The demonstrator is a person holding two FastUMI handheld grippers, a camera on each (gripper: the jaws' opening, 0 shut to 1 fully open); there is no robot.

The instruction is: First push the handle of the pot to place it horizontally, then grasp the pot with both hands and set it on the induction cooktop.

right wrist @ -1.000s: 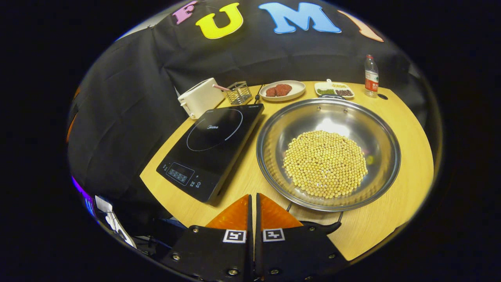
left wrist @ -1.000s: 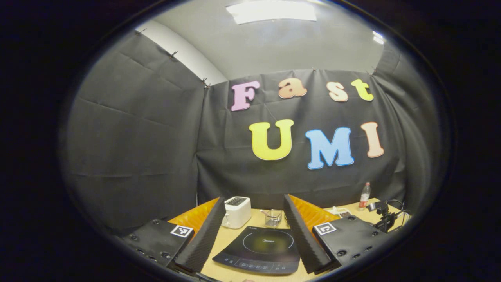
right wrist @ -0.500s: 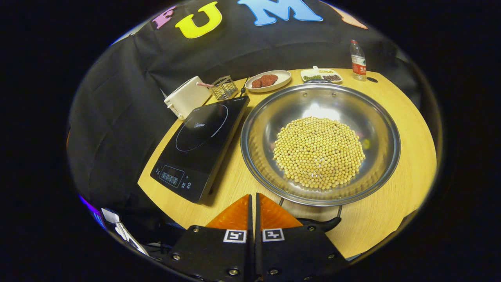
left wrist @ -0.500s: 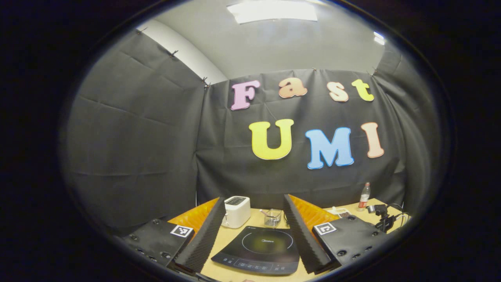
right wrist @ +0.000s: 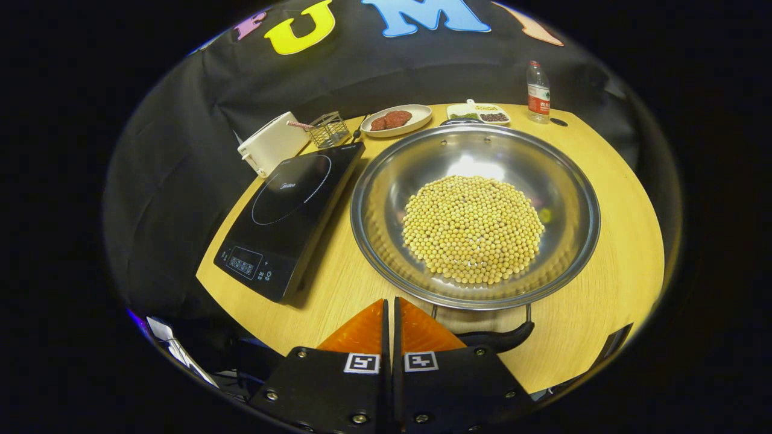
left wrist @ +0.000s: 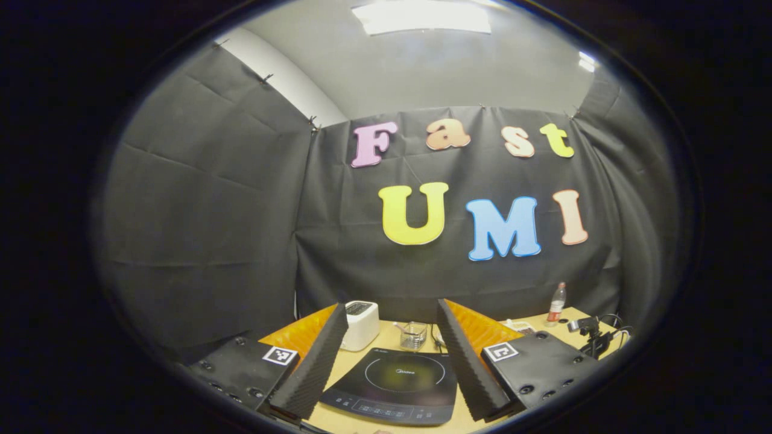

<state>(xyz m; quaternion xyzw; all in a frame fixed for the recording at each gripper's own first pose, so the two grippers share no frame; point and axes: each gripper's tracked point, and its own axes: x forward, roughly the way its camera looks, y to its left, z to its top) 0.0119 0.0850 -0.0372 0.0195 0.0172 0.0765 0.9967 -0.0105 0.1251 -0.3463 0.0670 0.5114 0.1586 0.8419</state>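
A: Where is the pot [right wrist: 476, 211] being seen?

B: At frame centre, beside the induction cooktop [right wrist: 283, 217]. The right gripper [right wrist: 390, 313], fingers pressed together and empty, is being held by the handle [right wrist: 497, 340].

A: And the push?

B: It is best being made sideways, low, slowly. The left gripper [left wrist: 392, 325] is being held wide apart.

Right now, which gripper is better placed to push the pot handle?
Right. The right gripper, fingers together, sits beside the pot handle. The left gripper is open, over the induction cooktop.

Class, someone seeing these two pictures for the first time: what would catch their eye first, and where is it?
The wide steel pot heaped with yellow beans, mid-table in the right gripper view. Left of it lies the black induction cooktop; the shut right tongs sit beside the pot's near handle.
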